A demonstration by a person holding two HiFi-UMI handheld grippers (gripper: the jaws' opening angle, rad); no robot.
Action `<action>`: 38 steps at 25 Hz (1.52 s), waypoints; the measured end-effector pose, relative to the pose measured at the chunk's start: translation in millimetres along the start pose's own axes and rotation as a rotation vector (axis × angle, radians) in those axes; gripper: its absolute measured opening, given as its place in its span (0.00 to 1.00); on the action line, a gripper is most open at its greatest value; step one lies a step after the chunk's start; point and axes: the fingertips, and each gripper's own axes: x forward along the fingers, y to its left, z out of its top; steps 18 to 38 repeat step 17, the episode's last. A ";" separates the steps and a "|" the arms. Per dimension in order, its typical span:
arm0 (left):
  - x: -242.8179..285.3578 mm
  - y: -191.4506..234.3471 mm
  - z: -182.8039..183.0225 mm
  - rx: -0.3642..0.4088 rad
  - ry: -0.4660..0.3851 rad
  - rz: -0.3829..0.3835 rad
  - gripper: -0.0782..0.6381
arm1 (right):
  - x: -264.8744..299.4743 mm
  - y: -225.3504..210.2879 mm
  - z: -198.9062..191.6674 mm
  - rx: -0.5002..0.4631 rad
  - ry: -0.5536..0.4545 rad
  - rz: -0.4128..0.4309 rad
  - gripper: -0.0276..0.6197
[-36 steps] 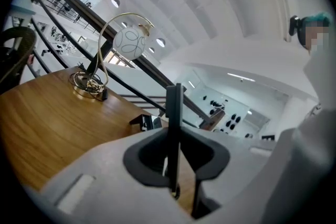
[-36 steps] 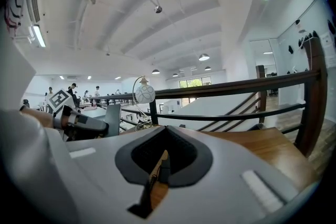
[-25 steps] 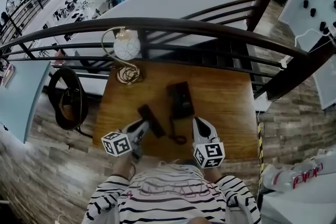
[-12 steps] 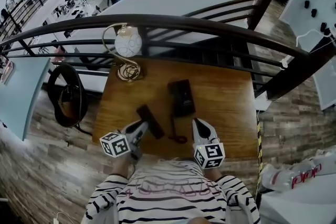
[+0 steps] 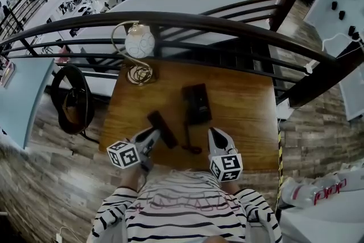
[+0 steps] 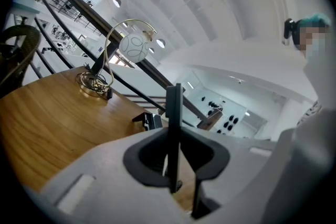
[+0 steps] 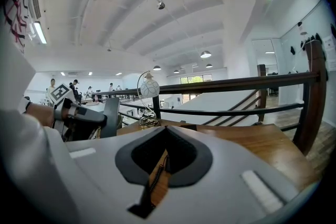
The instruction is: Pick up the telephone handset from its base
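The black telephone base (image 5: 197, 104) sits mid-table, and its coiled cord (image 5: 190, 142) runs toward the near edge. The black handset (image 5: 162, 129) is off the base, to its left, with my left gripper (image 5: 154, 135) shut on it. In the left gripper view the handset (image 6: 174, 113) stands edge-on between the jaws, with the base (image 6: 149, 120) behind it. My right gripper (image 5: 214, 132) hovers just right of the cord, shut and empty. In the right gripper view, the cord (image 7: 156, 176) shows below the closed tips (image 7: 166, 130), and the held handset (image 7: 110, 115) is at the left.
A globe lamp on a gold coiled stand (image 5: 139, 60) occupies the wooden table's (image 5: 244, 116) far left corner. A dark railing (image 5: 227, 28) runs behind the table. A round dark chair (image 5: 71, 104) stands on the floor to the left.
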 end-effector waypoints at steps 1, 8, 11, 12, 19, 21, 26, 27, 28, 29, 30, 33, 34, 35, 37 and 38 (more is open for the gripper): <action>0.4 -0.8 -0.2 0.001 0.001 -0.001 0.21 | 0.0 -0.1 -0.3 0.000 0.001 0.000 0.04; -1.0 -0.9 -2.5 0.003 0.006 -0.007 0.21 | 0.8 2.7 -3.9 -0.006 0.005 -0.002 0.04; -1.0 -0.6 -2.2 0.002 0.008 -0.008 0.21 | 1.2 3.7 -3.7 -0.009 0.008 -0.002 0.04; -0.8 -0.9 -2.3 0.001 0.007 -0.009 0.21 | 0.9 3.7 -3.7 -0.010 0.007 -0.003 0.04; -1.3 -2.4 -2.8 0.000 0.011 -0.012 0.21 | -0.3 6.1 -3.1 -0.005 0.003 -0.005 0.04; -1.3 -2.4 -2.8 0.000 0.011 -0.012 0.21 | -0.3 6.1 -3.1 -0.005 0.003 -0.005 0.04; -1.3 -2.4 -2.8 0.000 0.011 -0.012 0.21 | -0.3 6.1 -3.1 -0.005 0.003 -0.005 0.04; -1.3 -2.4 -2.8 0.000 0.011 -0.012 0.21 | -0.3 6.1 -3.1 -0.005 0.003 -0.005 0.04; -1.3 -2.4 -2.8 0.000 0.011 -0.012 0.21 | -0.3 6.1 -3.1 -0.005 0.003 -0.005 0.04; -1.3 -2.4 -2.8 0.000 0.011 -0.012 0.21 | -0.3 6.1 -3.1 -0.005 0.003 -0.005 0.04; -1.3 -2.4 -2.8 0.000 0.011 -0.012 0.21 | -0.3 6.1 -3.1 -0.005 0.003 -0.005 0.04; -1.3 -2.4 -2.8 0.000 0.011 -0.012 0.21 | -0.3 6.1 -3.1 -0.005 0.003 -0.005 0.04; -1.3 -2.4 -2.8 0.000 0.011 -0.012 0.21 | -0.3 6.1 -3.1 -0.005 0.003 -0.005 0.04; -1.3 -2.4 -2.8 0.000 0.011 -0.012 0.21 | -0.3 6.1 -3.1 -0.005 0.003 -0.005 0.04; -1.3 -2.4 -2.8 0.000 0.011 -0.012 0.21 | -0.3 6.1 -3.1 -0.005 0.003 -0.005 0.04; -1.3 -2.4 -2.8 0.000 0.011 -0.012 0.21 | -0.3 6.1 -3.1 -0.005 0.003 -0.005 0.04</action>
